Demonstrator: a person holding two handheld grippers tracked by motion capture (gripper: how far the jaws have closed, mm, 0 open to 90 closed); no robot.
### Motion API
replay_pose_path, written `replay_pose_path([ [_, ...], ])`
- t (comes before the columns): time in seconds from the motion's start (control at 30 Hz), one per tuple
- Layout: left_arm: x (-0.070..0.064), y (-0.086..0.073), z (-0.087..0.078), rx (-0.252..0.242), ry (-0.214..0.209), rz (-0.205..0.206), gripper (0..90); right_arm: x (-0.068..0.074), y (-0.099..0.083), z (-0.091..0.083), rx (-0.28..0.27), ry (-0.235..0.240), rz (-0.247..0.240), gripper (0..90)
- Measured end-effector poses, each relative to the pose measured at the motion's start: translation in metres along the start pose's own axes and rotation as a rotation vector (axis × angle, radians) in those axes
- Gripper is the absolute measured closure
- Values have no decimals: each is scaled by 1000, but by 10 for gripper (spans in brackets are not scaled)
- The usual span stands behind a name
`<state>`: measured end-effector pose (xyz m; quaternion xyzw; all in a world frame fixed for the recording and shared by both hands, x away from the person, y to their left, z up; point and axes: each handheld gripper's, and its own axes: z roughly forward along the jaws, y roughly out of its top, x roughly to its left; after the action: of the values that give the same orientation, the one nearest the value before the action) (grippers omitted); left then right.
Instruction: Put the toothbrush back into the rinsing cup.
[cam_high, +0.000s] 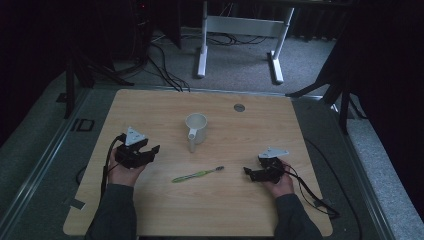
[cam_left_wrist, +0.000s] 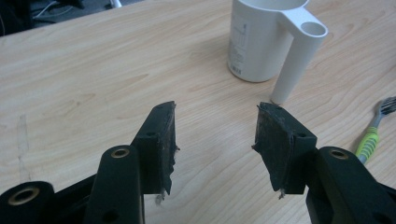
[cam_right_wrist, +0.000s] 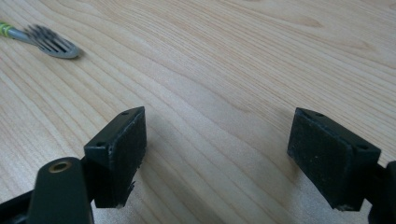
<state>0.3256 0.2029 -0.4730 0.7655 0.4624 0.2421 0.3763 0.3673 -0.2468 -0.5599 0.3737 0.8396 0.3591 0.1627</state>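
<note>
A white mug (cam_high: 196, 128) with a tubular handle stands upright near the middle of the wooden table (cam_high: 150, 107). In front of it lies a green toothbrush (cam_high: 197, 174), bristle end toward the right. My left gripper (cam_high: 150, 150) rests at the table's left, open and holding nothing; in its own view (cam_left_wrist: 215, 140) the mug (cam_left_wrist: 261, 39) stands ahead to the right and the toothbrush (cam_left_wrist: 373, 133) lies at the right edge. Over at the right, my right gripper (cam_high: 248, 172) is open and holds nothing; its view (cam_right_wrist: 217, 154) has the toothbrush head (cam_right_wrist: 51, 44) at top left.
A round grommet (cam_high: 239, 107) sits in the table's far side. Beyond the table are a white desk frame (cam_high: 240, 35), floor cables and dark stands on both sides. Bare wood lies between both grippers and the toothbrush.
</note>
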Motion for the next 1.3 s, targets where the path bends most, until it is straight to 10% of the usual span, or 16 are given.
replay_pose_path([
  [1.3, -26, 41, 1, 9, -92, 127, 490, 0, 0, 0, 0, 0, 4, 193],
])
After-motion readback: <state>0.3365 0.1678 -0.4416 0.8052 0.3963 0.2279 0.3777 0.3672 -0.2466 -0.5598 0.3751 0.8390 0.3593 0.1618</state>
